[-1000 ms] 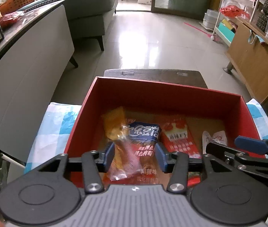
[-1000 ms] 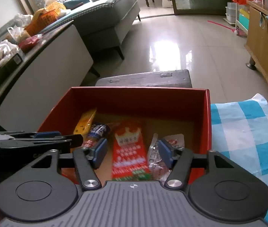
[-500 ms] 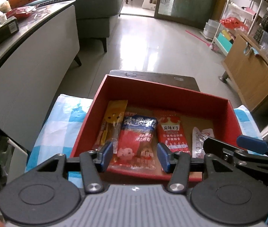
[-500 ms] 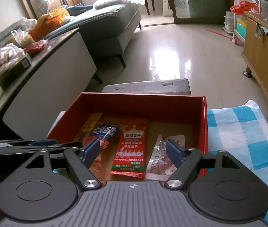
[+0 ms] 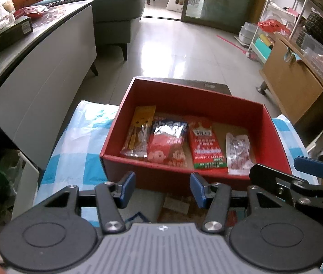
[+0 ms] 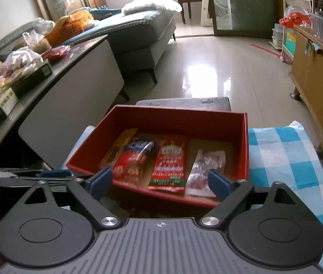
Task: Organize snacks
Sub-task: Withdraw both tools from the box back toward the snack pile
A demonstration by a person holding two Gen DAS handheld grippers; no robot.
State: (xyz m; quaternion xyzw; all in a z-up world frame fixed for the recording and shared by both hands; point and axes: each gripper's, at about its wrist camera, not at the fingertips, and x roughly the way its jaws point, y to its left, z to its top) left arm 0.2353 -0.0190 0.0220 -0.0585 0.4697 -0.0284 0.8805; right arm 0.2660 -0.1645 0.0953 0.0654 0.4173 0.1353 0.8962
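Left wrist view, container: the open red cardboard box (image 5: 241, 111) stands on a blue and white checked cloth (image 5: 79, 137), at 12 o'clock from the left gripper (image 5: 162, 190).
Box contents: four flat snack packets lie side by side on the brown floor of the box. From 9 to 3 o'clock: a long yellow packet (image 5: 139, 132), a red and blue packet (image 5: 169, 141), a red packet with green bottom edge (image 5: 204, 146), a clear packet with reddish pieces (image 5: 239, 153).
Left gripper pose: it points down over the near wall of the box; the jaws are partly open, slowly opening, and hold nothing.
Right gripper (image 6: 162, 182) pose: it is above the near wall; the jaws are wide and opening, with nothing gripped.
Right wrist view, contents: the same four packets in the same order.
Hard to read: the print on the packets is too small.
Cut off: the far part of the cloth is hidden behind the box.
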